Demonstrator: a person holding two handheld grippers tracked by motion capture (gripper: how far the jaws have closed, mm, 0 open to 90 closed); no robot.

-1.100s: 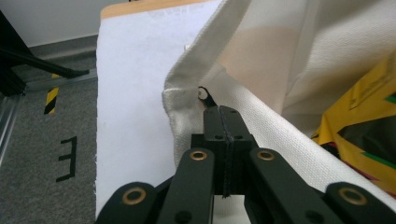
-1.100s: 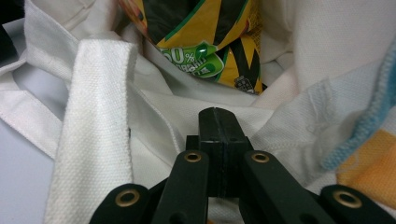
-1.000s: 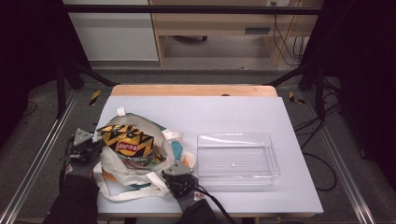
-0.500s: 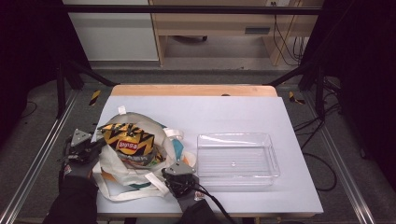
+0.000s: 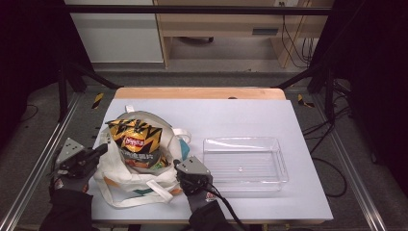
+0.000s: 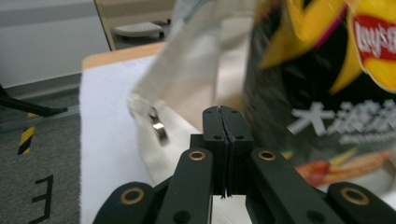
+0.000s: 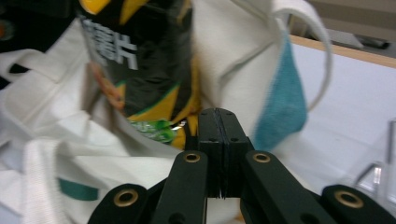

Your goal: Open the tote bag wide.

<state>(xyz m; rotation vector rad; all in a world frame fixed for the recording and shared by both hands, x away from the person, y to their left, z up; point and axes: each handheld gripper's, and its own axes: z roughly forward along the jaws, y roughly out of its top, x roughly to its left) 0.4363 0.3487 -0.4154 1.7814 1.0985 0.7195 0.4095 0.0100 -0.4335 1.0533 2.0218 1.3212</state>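
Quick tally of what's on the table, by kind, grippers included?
Canvas tote bag: 1
Bag of crisps, sticking out of the tote: 1
Clear plastic tray: 1
Grippers, left gripper and right gripper, both at the tote's rim with jaws together: 2
Total: 5

the chip bag (image 6: 322,84) carries a red lay's badge (image 6: 376,39) with white lettering at its upper right, cut off by the edge in the left gripper view; below the badge run large white chinese characters (image 6: 345,119), too blurred to read. in the right gripper view the bag (image 7: 140,60) shows white chinese characters (image 7: 109,44) near its top. in the high view the red badge (image 5: 133,142) sits mid-bag (image 5: 137,144), lettering too small to read
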